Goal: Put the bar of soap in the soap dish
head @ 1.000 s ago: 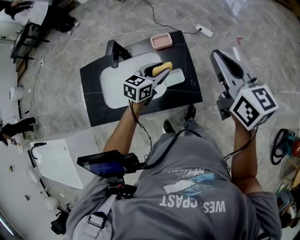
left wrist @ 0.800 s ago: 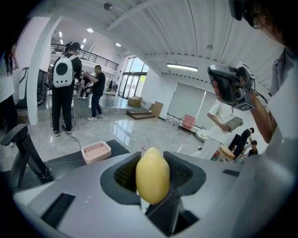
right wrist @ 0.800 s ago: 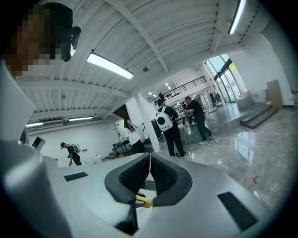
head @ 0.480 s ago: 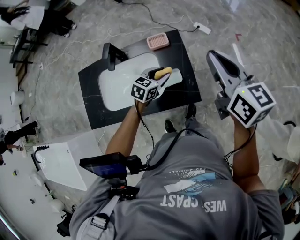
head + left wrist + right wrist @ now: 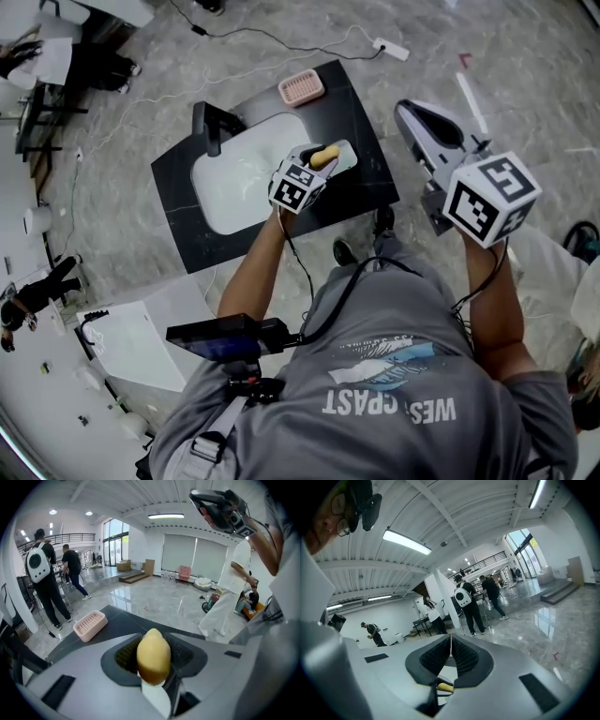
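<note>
My left gripper (image 5: 323, 156) is shut on a yellow bar of soap (image 5: 325, 156), held above the right end of the white basin (image 5: 230, 183). In the left gripper view the soap (image 5: 153, 656) fills the space between the jaws. The pink soap dish (image 5: 301, 88) sits empty on the far edge of the black countertop (image 5: 178, 234); the same soap dish (image 5: 89, 624) shows ahead and to the left of the soap. My right gripper (image 5: 412, 112) is shut on nothing, held high off to the right of the counter, its jaws (image 5: 450, 646) meeting in mid-air.
A black faucet (image 5: 208, 122) stands at the basin's far left. A power strip (image 5: 391, 49) and cables lie on the marble floor beyond the counter. A white stand (image 5: 131, 342) is at the lower left. Several people (image 5: 473, 606) stand further off in the hall.
The left gripper with the soap has kept over the basin's right end while the view shifted, bringing counter and dish lower left. The right gripper stayed raised and shut.
</note>
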{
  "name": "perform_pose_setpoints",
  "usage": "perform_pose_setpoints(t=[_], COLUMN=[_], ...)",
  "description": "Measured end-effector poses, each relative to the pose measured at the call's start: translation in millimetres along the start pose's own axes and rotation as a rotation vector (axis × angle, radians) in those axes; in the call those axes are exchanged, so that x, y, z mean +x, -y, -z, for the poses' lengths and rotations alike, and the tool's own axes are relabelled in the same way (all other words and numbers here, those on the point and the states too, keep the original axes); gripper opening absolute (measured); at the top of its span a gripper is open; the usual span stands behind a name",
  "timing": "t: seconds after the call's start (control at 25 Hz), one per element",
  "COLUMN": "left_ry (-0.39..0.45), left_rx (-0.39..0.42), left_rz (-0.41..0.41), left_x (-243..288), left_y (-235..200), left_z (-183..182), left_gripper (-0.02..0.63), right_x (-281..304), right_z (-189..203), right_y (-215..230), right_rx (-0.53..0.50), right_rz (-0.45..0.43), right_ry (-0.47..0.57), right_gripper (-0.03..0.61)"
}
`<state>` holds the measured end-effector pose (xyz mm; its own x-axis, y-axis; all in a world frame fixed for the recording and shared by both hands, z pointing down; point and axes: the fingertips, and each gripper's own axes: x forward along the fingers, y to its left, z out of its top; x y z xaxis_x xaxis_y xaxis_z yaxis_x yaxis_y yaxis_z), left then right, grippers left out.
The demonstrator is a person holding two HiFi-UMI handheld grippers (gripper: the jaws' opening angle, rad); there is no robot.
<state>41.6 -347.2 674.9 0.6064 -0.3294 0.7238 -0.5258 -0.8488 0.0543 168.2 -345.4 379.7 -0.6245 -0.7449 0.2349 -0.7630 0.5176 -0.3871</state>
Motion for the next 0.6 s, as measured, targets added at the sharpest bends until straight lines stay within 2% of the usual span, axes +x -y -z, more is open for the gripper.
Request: perform_pose_setpoints(t=[0.36, 0.6], left_ry=[-0.107, -0.134], left_rx=[0.282, 0.483], left_rz=[-0.031, -0.051], left_x=[25, 35], left_y=[9, 12], left_z=[17, 24], left_gripper=[0.156, 0.156], right_x=[4, 10], right_z=[8, 12], right_y=[11, 18], right_rx=[0.013, 0.026], right_rz=[0.012, 0.014], right_ry=[-0.027, -0.046], right_gripper=[0.006, 0.006])
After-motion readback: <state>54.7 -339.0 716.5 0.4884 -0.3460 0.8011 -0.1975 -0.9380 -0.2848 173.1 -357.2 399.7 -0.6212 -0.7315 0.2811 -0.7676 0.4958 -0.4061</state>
